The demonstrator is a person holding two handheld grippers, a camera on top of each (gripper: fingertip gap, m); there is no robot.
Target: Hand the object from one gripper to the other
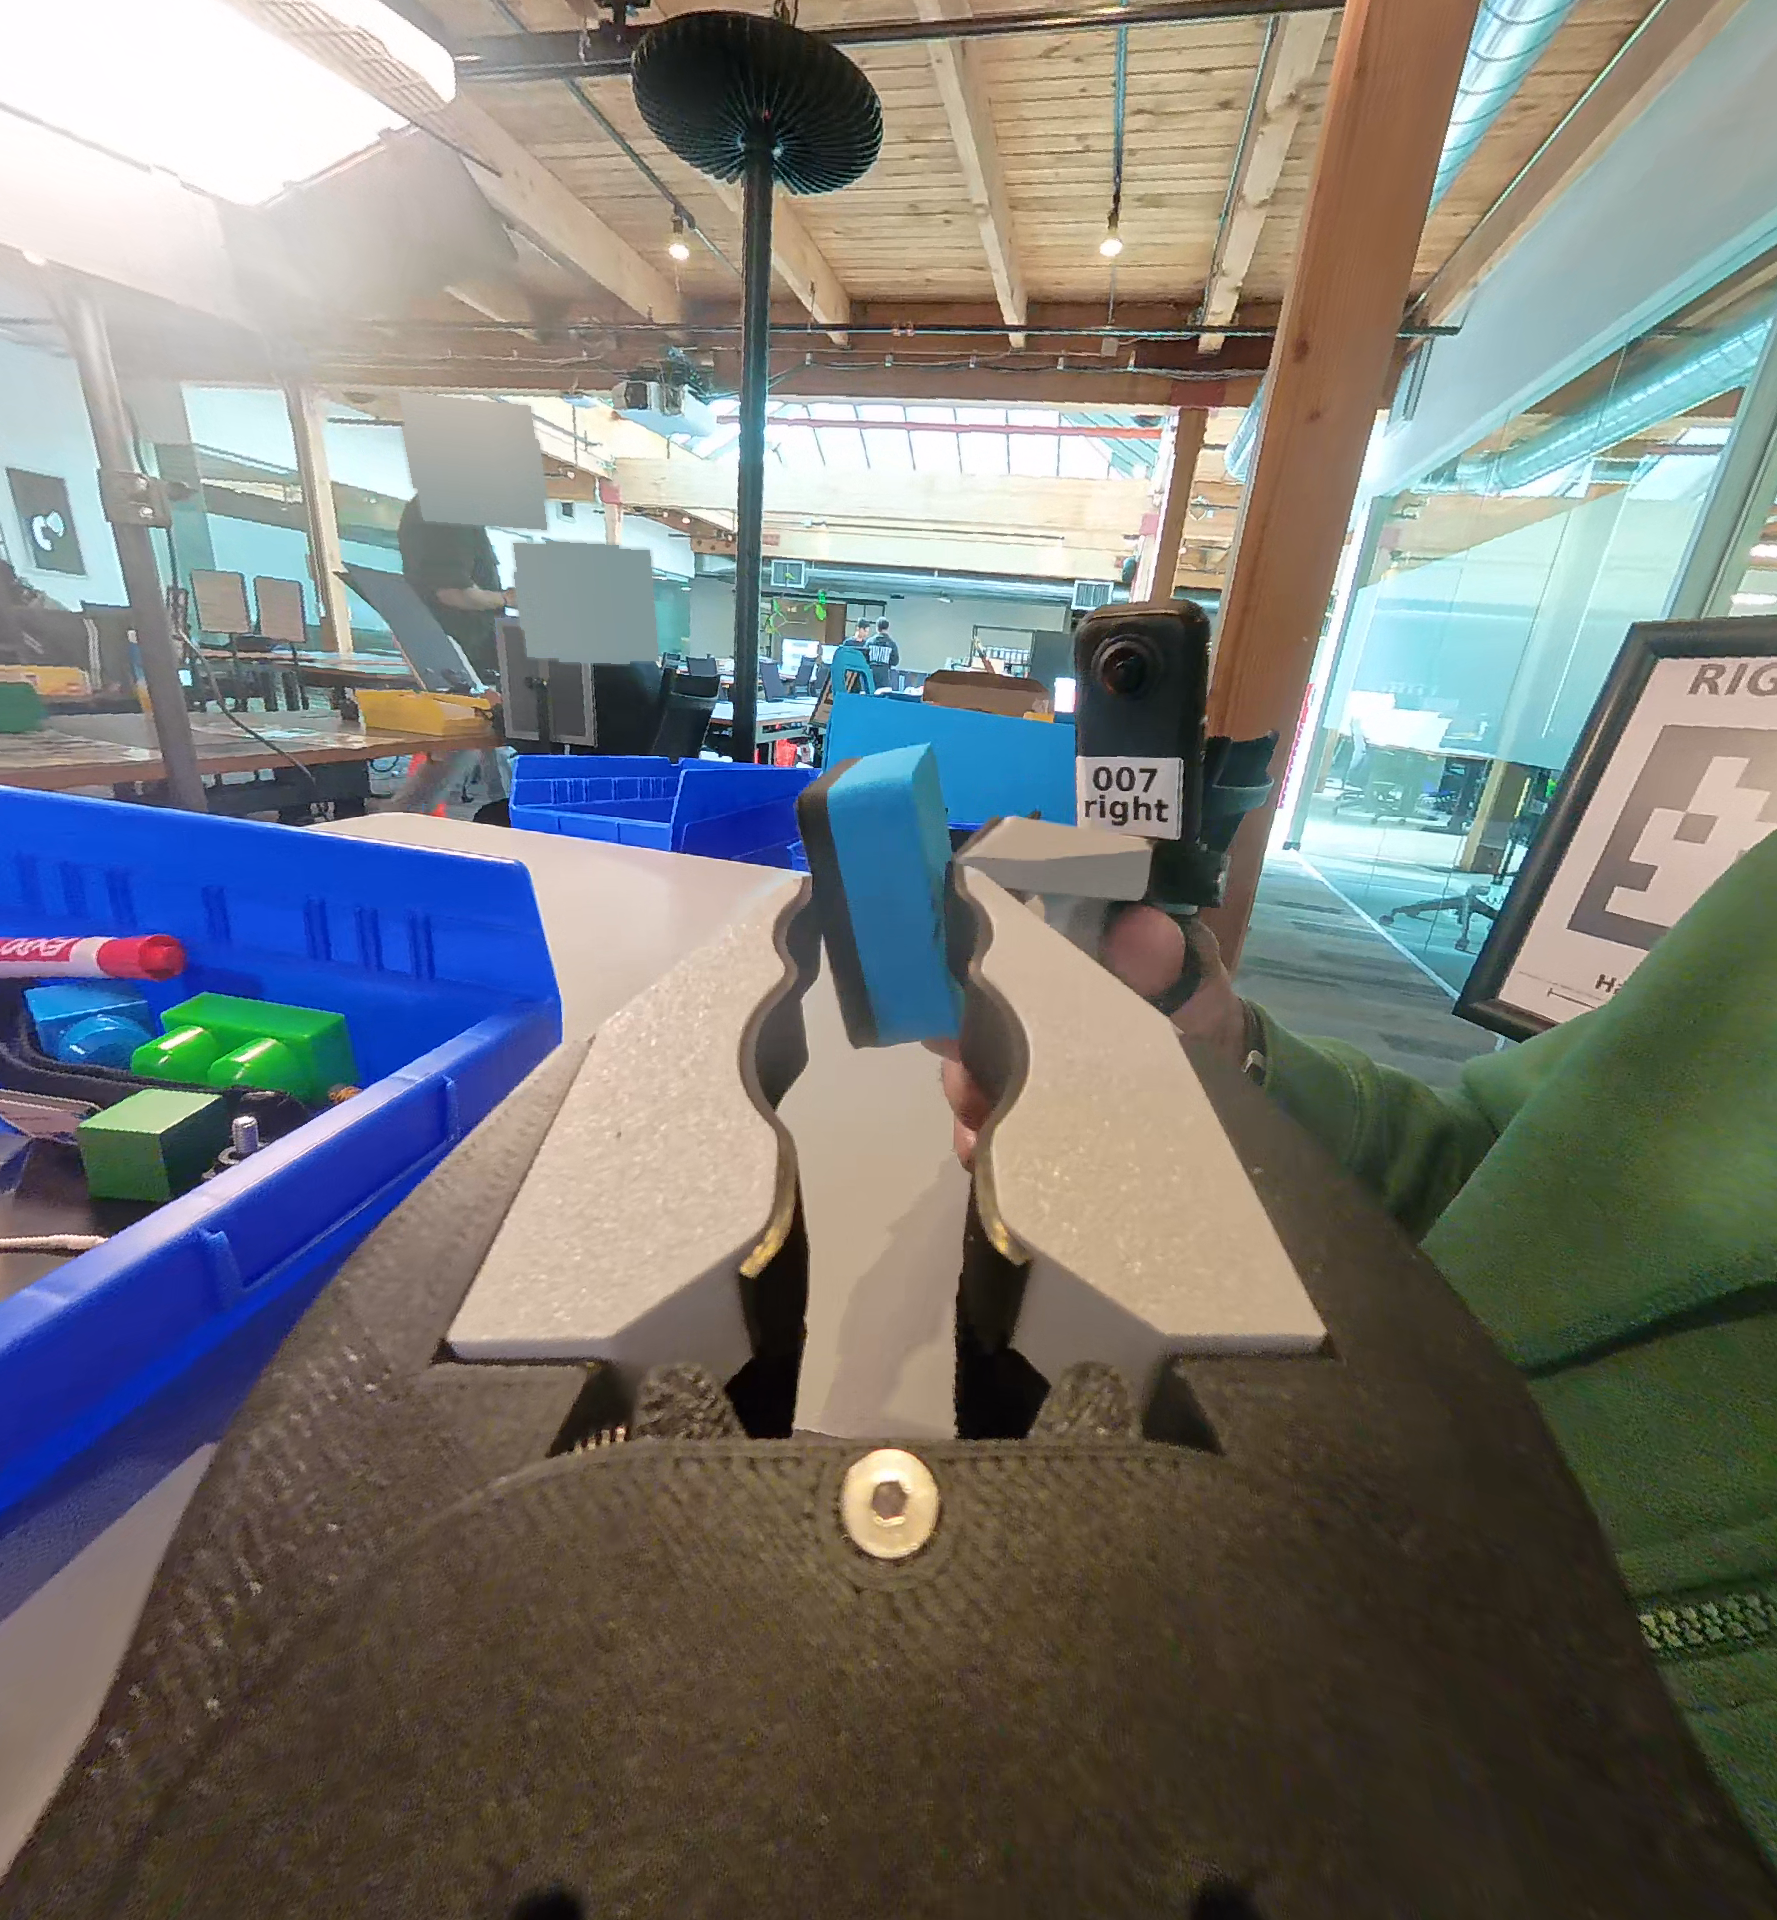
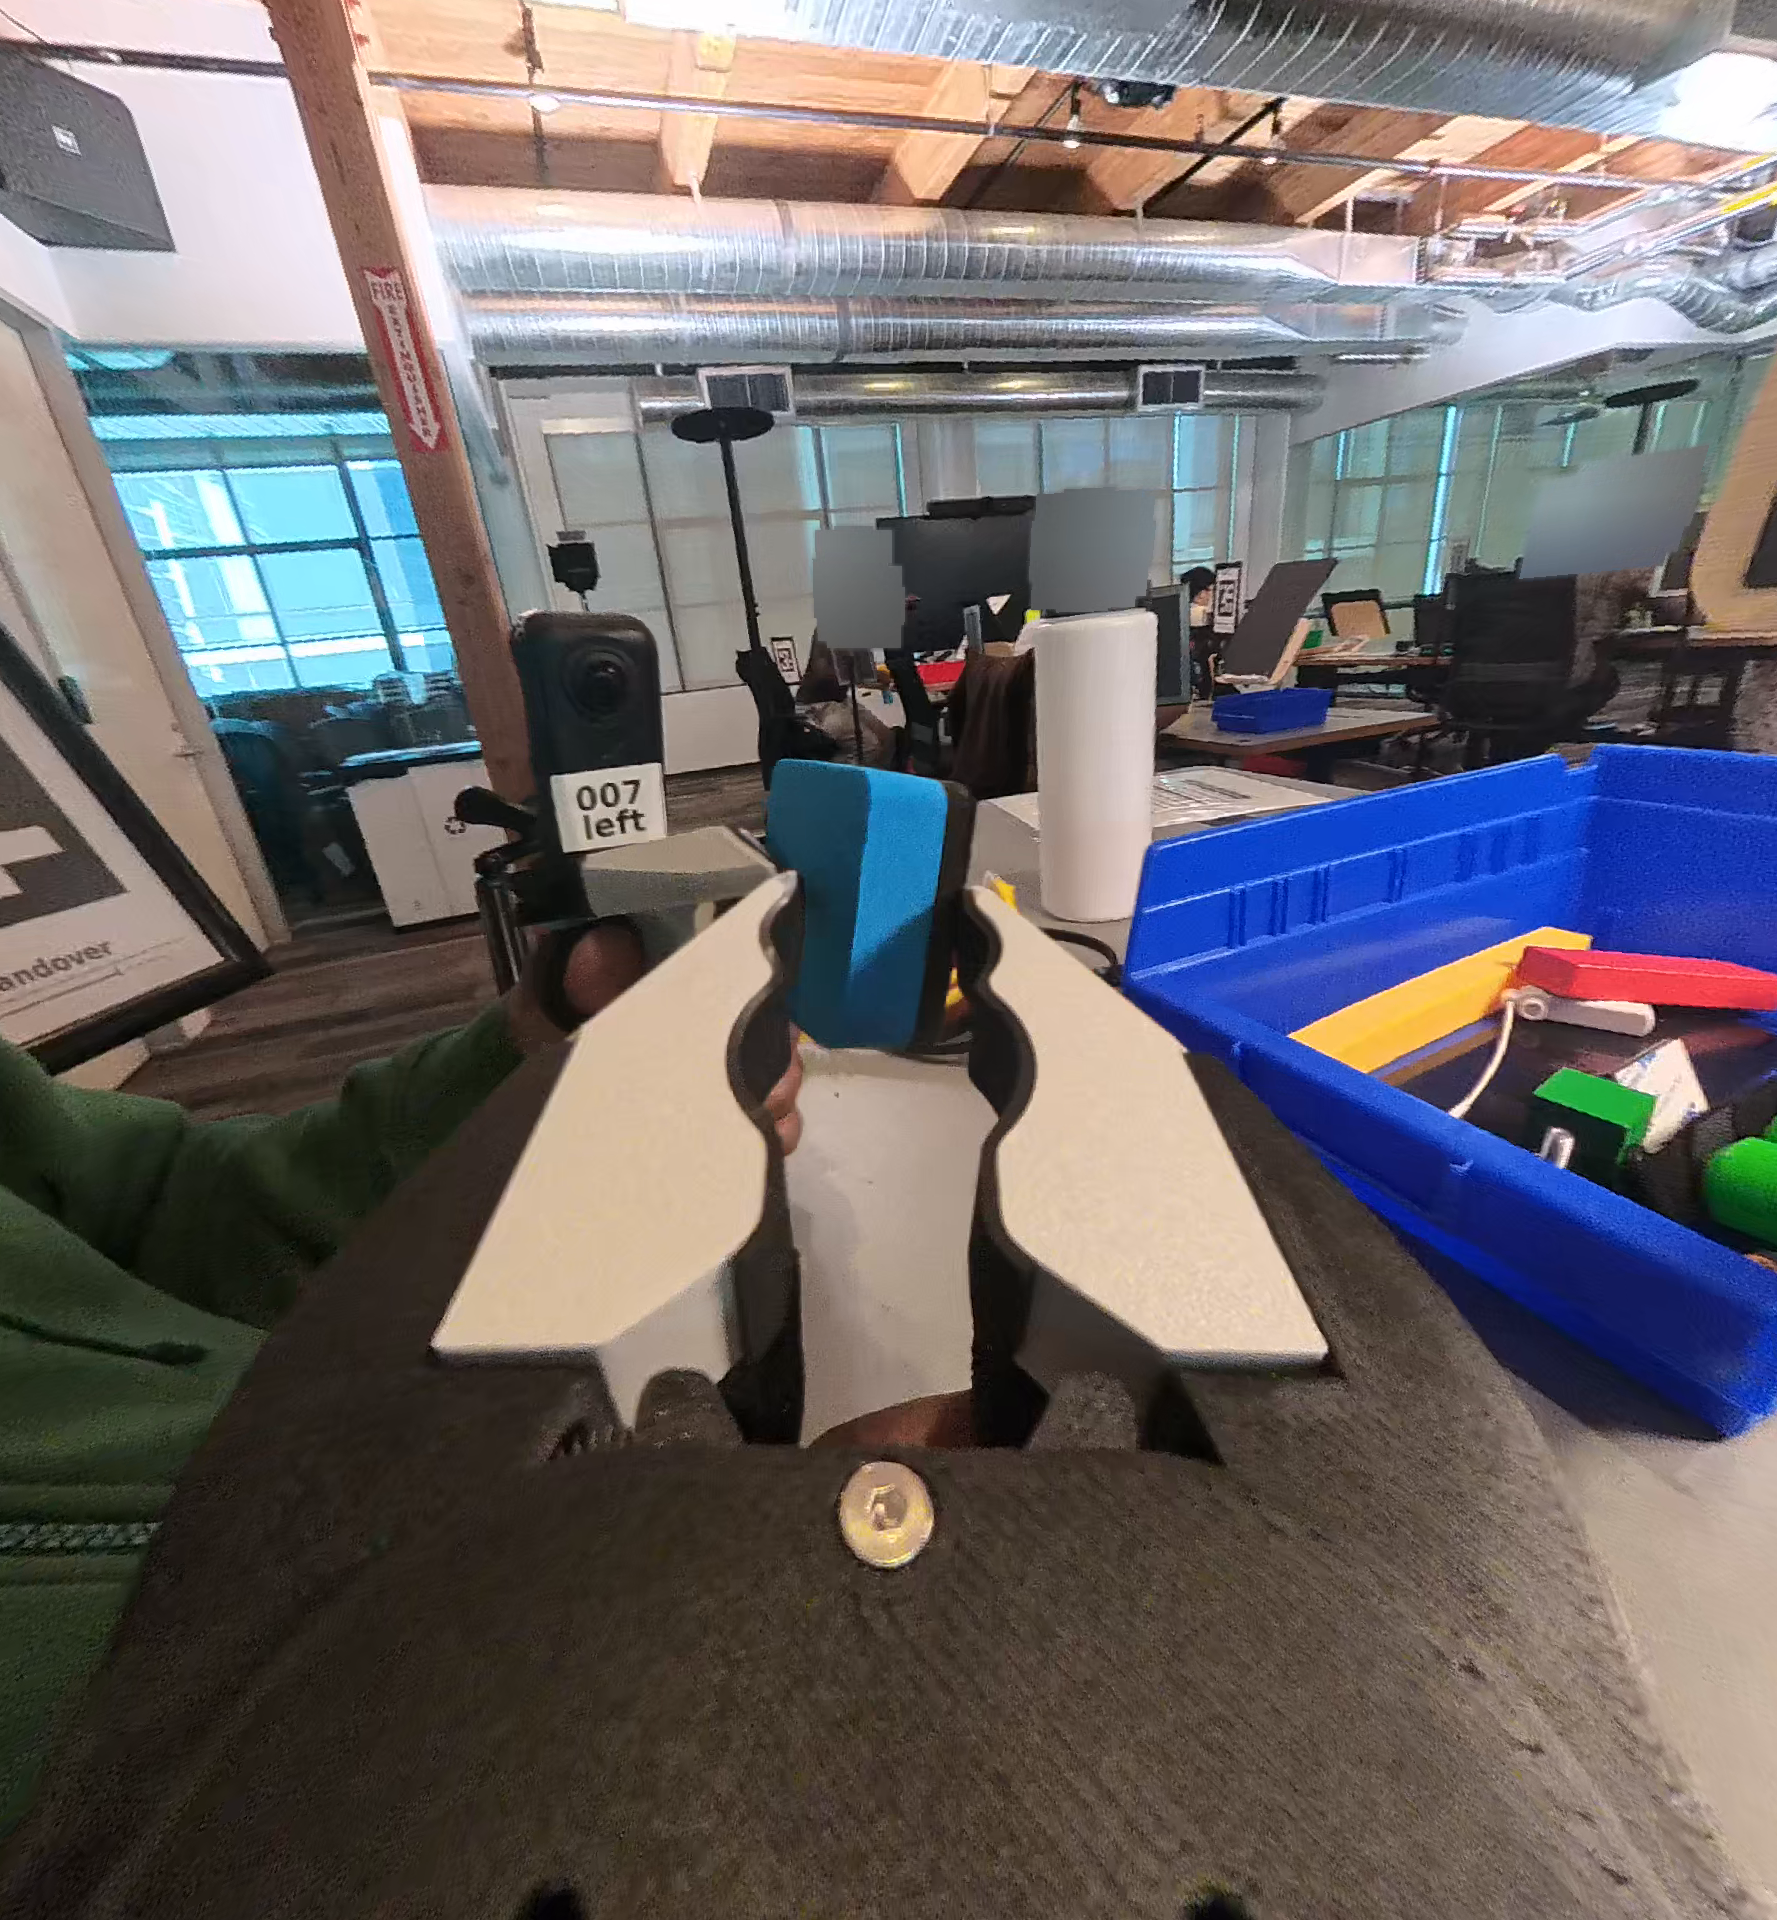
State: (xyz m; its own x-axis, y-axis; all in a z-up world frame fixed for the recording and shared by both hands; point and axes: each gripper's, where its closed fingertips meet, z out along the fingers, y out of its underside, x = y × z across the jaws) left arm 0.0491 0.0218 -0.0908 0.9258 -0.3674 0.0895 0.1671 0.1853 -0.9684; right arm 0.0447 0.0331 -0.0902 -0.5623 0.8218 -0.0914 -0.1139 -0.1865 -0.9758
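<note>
A blue eraser with a black felt side (image 1: 889, 894) stands nearly upright between the fingertips of my left gripper (image 1: 884, 883), which is shut on it. In the right wrist view the same eraser (image 2: 863, 904) sits between the fingertips of my right gripper (image 2: 879, 894), which also closes on it from the opposite side. The two grippers face each other above the grey table (image 1: 635, 904). One finger (image 1: 1060, 862) of the right gripper shows beside the eraser, and one finger (image 2: 676, 868) of the left gripper shows in the right wrist view. Their other fingers are hidden behind the eraser.
A blue bin (image 1: 240, 1195) with green blocks, a red marker and other bits stands beside the grippers; it also shows in the right wrist view (image 2: 1383, 1091). A framed marker board (image 1: 1694, 831) leans nearby. A white roll (image 2: 1092, 769) stands on the table. Green sleeves (image 1: 1590, 1143) hold the grippers. The tips of both grippers are at nearly the same place.
</note>
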